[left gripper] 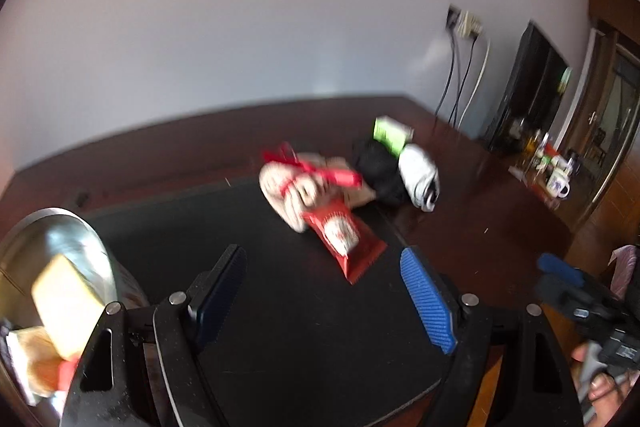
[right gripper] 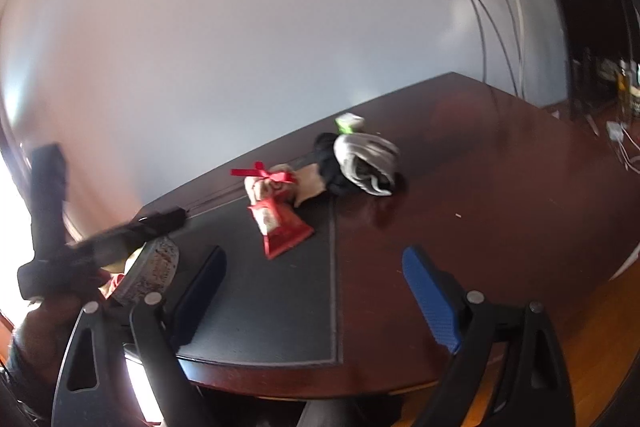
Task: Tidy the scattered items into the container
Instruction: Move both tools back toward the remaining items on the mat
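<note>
Dark wooden table (right gripper: pixel 500 187): red packet (left gripper: pixel 346 241) lies ahead of left gripper (left gripper: pixel 324 303) and right gripper (right gripper: pixel 316 297), both spread wide, empty.

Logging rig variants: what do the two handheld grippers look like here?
Both match: the left gripper and right gripper have black speckled plastic frames with triangular cutouts, silver round pivot bolts, and blue ribbed finger pads. No cables or markings are legible. No sleeve is clearly visible.

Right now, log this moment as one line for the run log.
left gripper: open, empty | right gripper: open, empty | metal bowl: some items inside | red packet, pouch, socks: on table
</note>
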`<state>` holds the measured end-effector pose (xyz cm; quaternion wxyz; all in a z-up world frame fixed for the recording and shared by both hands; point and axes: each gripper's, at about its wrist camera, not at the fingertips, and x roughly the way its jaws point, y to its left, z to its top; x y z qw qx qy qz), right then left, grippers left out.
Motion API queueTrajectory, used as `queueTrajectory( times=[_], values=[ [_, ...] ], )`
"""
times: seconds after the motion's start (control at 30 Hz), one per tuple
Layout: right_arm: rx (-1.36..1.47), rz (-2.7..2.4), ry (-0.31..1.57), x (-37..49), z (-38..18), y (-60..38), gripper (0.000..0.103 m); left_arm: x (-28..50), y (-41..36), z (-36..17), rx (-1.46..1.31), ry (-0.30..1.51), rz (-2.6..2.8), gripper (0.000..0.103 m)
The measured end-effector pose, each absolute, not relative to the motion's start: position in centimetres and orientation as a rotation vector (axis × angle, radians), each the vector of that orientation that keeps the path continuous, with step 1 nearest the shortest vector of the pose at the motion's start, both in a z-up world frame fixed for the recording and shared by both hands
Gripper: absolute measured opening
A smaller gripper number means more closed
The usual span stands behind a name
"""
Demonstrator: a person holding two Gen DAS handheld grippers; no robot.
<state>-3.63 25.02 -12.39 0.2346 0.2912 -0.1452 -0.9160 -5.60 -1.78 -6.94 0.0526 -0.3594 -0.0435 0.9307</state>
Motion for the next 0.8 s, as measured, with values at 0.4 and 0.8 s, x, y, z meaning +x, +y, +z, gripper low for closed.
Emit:
queueTrajectory(
  times=[0.4,0.8],
  values=[
    [0.815,-2.509,-0.427,-3.6,-13.6,27.1,0.092,-11.0,0.5,-10.3,-1.256,-0.257,2.786,0.087],
    [0.815,-2.5,-0.445,-3.8,-14.3,28.2,0.093,-13.5,1.0,-12.6,-1.331,-0.331,2.808,0.087]
  ],
)
